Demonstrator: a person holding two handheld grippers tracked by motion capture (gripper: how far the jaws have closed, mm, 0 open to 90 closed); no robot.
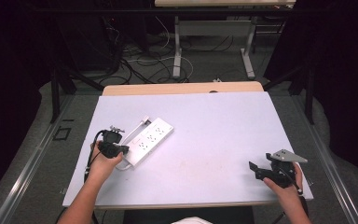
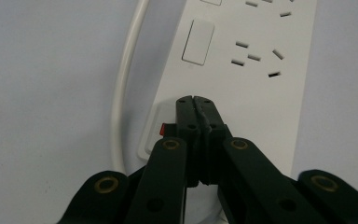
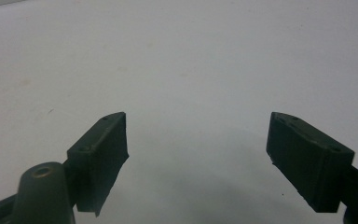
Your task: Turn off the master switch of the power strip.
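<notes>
A white power strip (image 1: 150,138) lies slanted on the left half of the table, its white cable (image 2: 123,84) running along its side. My left gripper (image 1: 123,150) is shut, and its closed tips (image 2: 196,103) rest over the strip's near end, right at the red-marked rocker switch (image 2: 164,128). Several sockets (image 2: 256,58) and a square white button (image 2: 198,41) lie beyond the tips. My right gripper (image 1: 257,169) stands open near the table's front right, its two pads (image 3: 103,154) wide apart over bare tabletop, with nothing between them.
The pale table (image 1: 214,130) has a wooden back edge (image 1: 182,87). Behind it are table legs and loose cables on the floor (image 1: 149,60). Dark curtains stand on both sides.
</notes>
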